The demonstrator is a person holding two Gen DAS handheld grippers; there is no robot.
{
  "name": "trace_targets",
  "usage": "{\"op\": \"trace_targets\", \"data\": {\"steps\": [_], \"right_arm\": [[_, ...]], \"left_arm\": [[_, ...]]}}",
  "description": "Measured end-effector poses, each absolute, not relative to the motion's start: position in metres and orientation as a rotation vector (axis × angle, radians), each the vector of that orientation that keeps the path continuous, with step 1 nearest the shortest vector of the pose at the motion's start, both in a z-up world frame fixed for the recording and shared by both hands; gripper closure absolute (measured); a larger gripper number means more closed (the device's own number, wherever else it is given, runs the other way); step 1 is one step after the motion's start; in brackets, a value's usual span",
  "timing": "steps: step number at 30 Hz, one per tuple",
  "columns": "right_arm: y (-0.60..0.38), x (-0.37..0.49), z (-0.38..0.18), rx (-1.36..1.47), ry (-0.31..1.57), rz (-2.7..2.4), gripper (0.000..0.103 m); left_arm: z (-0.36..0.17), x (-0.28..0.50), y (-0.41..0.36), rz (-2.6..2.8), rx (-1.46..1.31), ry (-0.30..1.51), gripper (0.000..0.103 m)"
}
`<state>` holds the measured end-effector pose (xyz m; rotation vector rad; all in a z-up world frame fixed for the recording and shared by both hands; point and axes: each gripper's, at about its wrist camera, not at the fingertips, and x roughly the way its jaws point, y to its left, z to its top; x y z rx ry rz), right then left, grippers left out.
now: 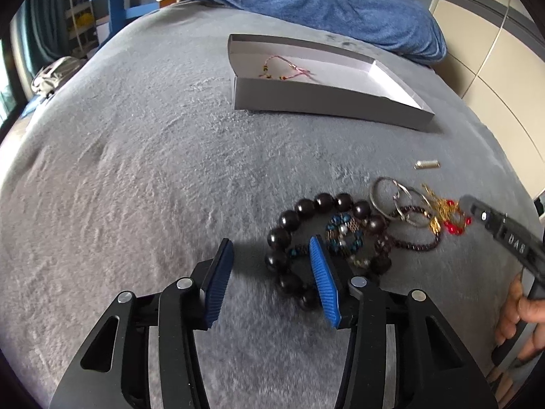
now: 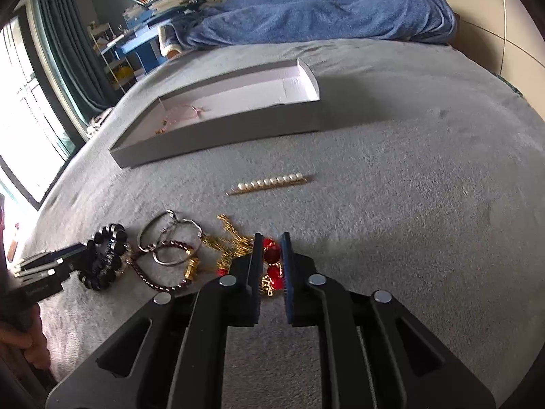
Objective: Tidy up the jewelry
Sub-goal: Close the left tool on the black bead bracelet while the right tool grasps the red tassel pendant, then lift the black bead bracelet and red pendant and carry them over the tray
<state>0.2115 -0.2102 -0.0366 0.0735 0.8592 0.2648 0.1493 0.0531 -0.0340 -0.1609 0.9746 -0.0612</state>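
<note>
I am working over a bed covered in a grey plush blanket (image 2: pixel 391 177), with a rumpled blue duvet (image 2: pixel 323 10) at the far end and a window with teal curtains at nine o'clock.

My right gripper (image 2: pixel 271 238) is narrowed almost shut around the red-and-gold beaded piece (image 2: pixel 271 255); red stones and gold links show in the slim gap between the blue pads, though I cannot tell whether the pads truly pinch it yet. My left gripper (image 1: pixel 272 248) is wide open and holds nothing, its right finger resting over the dark wooden bead bracelet (image 1: pixel 306 218).

Moving outward from the right gripper, at ten o'clock the gold chain lies tangled with silver rings (image 2: pixel 170 238) and a garnet-coloured bead strand (image 2: pixel 163 266). At twelve o'clock, apart from the pile, lies a pearl hair pin (image 2: pixel 270 183). Further out at eleven o'clock sits the shallow grey box (image 2: pixel 218 133), already holding a pink cord bracelet (image 2: pixel 190 112).

The risk I judge greatest: lifting the red piece may drag the tangled chain, rings and strand with it, scattering them. A grip on only one link could also slip, dropping the piece into the deep pile short of the box.
</note>
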Motion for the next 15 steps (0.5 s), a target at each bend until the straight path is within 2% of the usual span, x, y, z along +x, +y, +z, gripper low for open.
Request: {"op": "trace_targets", "data": {"steps": [1,3,6,8,10,11,13,14,15], "right_arm": [[-0.211,0.212,-0.038,0.073,0.864,0.257,0.083],[-0.212,0.214,-0.040,0.074,0.875,0.247,0.069],[-0.213,0.214,-0.045,0.064,0.890,0.242,0.068],[-0.211,0.212,-0.047,0.043,0.895,0.243,0.068],[-0.209,0.212,-0.049,0.032,0.895,0.241,0.068],[-0.209,0.211,-0.049,0.030,0.893,0.241,0.068],[-0.209,0.211,-0.050,0.029,0.892,0.246,0.068],[-0.208,0.210,-0.050,0.029,0.892,0.259,0.073],[-0.207,0.210,-0.049,0.024,0.892,0.271,0.084]], "left_arm": [[-0.034,0.152,0.053,-0.062,-0.157,0.973,0.055],[-0.036,0.157,0.052,-0.065,-0.146,0.971,0.055],[-0.040,0.165,0.049,-0.066,-0.123,0.975,0.057],[-0.041,0.167,0.045,-0.064,-0.093,0.976,0.059],[-0.040,0.167,0.041,-0.070,-0.063,0.976,0.066],[-0.039,0.167,0.037,-0.086,-0.047,0.975,0.075],[-0.038,0.165,0.032,-0.092,-0.019,0.968,0.084],[-0.037,0.164,0.031,-0.092,-0.009,0.962,0.085],[-0.036,0.163,0.029,-0.091,-0.005,0.953,0.087]]}}
